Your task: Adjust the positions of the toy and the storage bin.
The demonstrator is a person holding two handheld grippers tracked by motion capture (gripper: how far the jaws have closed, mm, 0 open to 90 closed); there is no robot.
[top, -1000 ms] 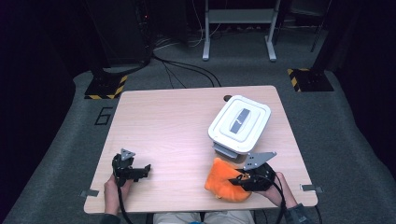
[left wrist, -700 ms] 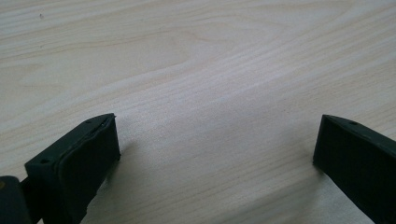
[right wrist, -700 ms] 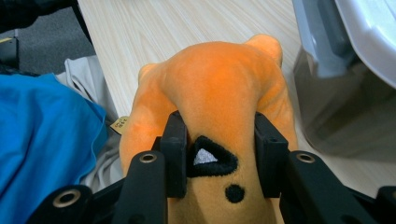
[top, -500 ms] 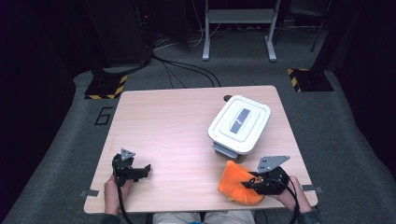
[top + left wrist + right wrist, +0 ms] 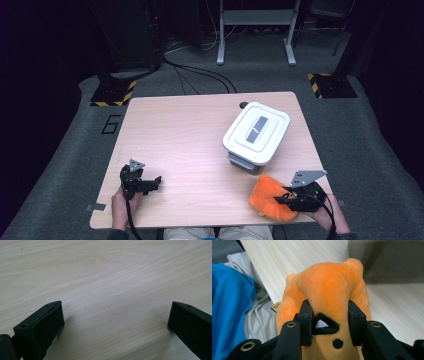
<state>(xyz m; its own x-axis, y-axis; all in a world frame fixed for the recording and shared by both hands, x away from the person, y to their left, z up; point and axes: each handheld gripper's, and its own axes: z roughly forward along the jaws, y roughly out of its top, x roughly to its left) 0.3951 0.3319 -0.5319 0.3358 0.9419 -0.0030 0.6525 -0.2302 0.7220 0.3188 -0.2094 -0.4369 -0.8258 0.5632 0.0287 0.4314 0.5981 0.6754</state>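
Two claws, one orange toy

Two claws sit at the near edge of the desk (image 5: 190,130), each one held in a hand. On the right side, the right claw (image 5: 328,322) has its two black jaws squeezed tight on a soft orange plush toy (image 5: 329,290). The toy bulges out past the jaws. A black stitched shape with a white middle and a black dot show on the toy between the jaws. From above, the toy (image 5: 265,197) lies at the near right corner of the desk, partly over the front edge, with the right claw (image 5: 286,199) on its right side. Blue and grey cloth from the person's clothes shows beside the toy in the right gripper view.

On the left side, the left claw (image 5: 156,181) rests near the front edge, well apart from the toy. Its jaws stand wide open with nothing between them, just bare wood (image 5: 112,290).

Farther back on the right half of the desk stands a white box (image 5: 256,132) with a grey handle on its lid. It is near the toy. Behind the desk, black cables (image 5: 200,75) run over the grey floor
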